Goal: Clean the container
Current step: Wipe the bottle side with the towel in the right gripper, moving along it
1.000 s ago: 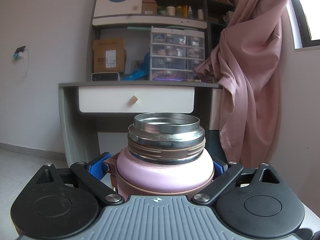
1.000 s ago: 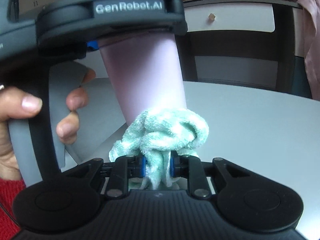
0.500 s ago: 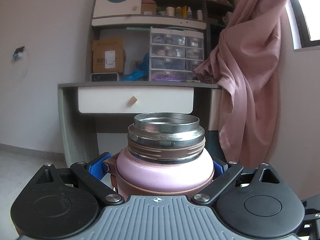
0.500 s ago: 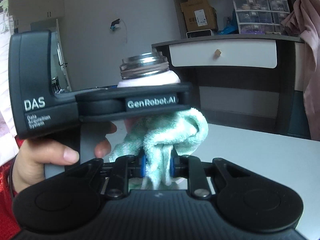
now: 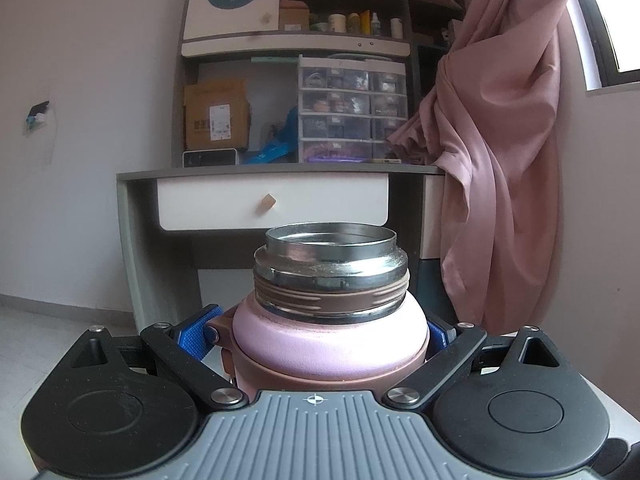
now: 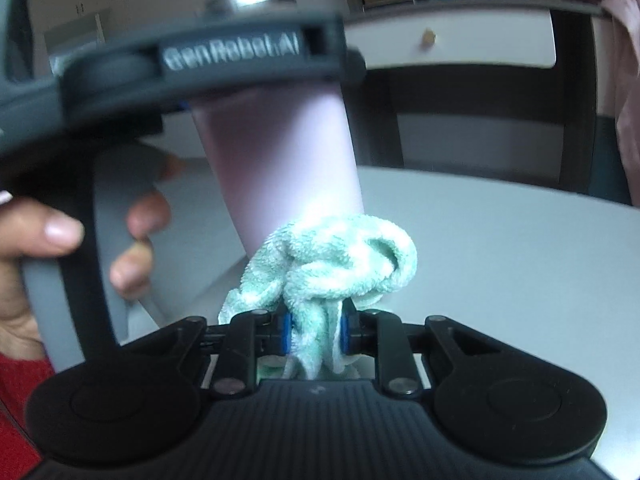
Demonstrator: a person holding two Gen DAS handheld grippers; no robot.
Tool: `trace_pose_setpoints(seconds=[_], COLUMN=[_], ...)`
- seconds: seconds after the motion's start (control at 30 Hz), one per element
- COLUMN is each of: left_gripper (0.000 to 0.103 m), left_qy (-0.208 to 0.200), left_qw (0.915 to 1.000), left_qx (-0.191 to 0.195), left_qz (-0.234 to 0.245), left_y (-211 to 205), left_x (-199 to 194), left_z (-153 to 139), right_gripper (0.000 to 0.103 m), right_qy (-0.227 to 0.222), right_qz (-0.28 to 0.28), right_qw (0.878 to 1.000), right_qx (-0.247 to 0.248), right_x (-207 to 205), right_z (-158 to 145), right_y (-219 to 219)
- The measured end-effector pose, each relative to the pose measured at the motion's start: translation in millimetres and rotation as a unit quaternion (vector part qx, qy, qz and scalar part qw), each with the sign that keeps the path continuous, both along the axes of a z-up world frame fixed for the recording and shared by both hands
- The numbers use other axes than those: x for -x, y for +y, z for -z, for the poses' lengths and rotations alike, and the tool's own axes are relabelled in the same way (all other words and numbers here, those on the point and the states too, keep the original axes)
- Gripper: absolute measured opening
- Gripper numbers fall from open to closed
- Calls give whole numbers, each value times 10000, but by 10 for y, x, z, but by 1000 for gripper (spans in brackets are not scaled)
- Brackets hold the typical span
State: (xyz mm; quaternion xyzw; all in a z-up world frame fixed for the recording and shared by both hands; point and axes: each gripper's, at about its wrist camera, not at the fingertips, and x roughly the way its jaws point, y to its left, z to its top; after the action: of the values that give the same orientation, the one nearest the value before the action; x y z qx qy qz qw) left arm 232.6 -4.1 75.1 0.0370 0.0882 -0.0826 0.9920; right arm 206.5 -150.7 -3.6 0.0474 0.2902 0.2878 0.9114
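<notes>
A pink flask [image 5: 328, 340] with an open steel mouth and a brown threaded collar stands upright between my left gripper's [image 5: 316, 332] blue pads, which are shut on its shoulder. In the right wrist view the flask's pink body [image 6: 280, 160] rises behind the left gripper's dark frame. My right gripper [image 6: 316, 332] is shut on a bunched mint-green cloth [image 6: 332, 268], and the cloth presses against the flask's lower side, just above the table.
A white round table [image 6: 500, 248] lies under the flask. Behind it stands a grey desk [image 5: 272, 188] with a white drawer, shelves, a cardboard box and a plastic drawer unit. A pink curtain [image 5: 508, 140] hangs at the right.
My right gripper with the cloth rose up the flask's side to the level of the left gripper, then dropped back down to the lower body. The left gripper held the flask still.
</notes>
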Motion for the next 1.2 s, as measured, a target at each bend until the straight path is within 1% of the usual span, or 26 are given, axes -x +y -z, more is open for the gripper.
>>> trace_pose_setpoints(seconds=[0.1, 0.2, 0.27, 0.47, 0.57, 0.63, 0.8, 0.87, 0.97, 1.07, 1.13, 1.2], left_gripper=[96, 96, 96, 96, 96, 96, 96, 96, 96, 96, 96, 96], left_qy=[-4, -5, 15, 11, 14, 12, 12, 9, 4, 8, 7, 6], left_qw=[10000, 10000, 10000, 10000, 10000, 10000, 10000, 10000, 10000, 10000, 10000, 10000], left_qx=[8, 24, 47, 42, 47, 45, 52, 56, 60, 56, 56, 59], left_qz=[-5, -10, -14, -18, -20, -23, -24, -17, -9, -8, -7, -13], left_y=[11, 18, 10, 5, 4, 4, 11, 38, 75, 78, 84, 65], left_x=[11, 22, 20, 22, 22, 23, 24, 26, 28, 19, 17, 22], left_z=[2, 5, 7, 18, 18, 17, 16, 15, 12, -6, -6, 3], right_gripper=[22, 22, 22, 22, 22, 22, 22, 22, 22, 22, 22, 22], right_qy=[59, 32, -62, -801, -960, -930, -825, -718, -597, -321, -7, 99], right_qz=[4, 23, 64, 187, 220, 227, 168, 123, 67, 21, -6, -27], right_qw=[10000, 10000, 10000, 9961, 9942, 9944, 9955, 9965, 9978, 9994, 10000, 9999], right_qx=[46, 71, 43, -311, -434, -446, -424, -401, -281, -142, -9, 37], right_x=[-18, -5, 22, 216, 207, 143, 3, 89, 43, -33, -111, -110], right_z=[18, 7, -46, -392, -474, -460, -318, -297, -221, -95, 26, 113], right_y=[13, 15, -7, -179, -251, -252, -259, -244, -211, -168, -128, -93])
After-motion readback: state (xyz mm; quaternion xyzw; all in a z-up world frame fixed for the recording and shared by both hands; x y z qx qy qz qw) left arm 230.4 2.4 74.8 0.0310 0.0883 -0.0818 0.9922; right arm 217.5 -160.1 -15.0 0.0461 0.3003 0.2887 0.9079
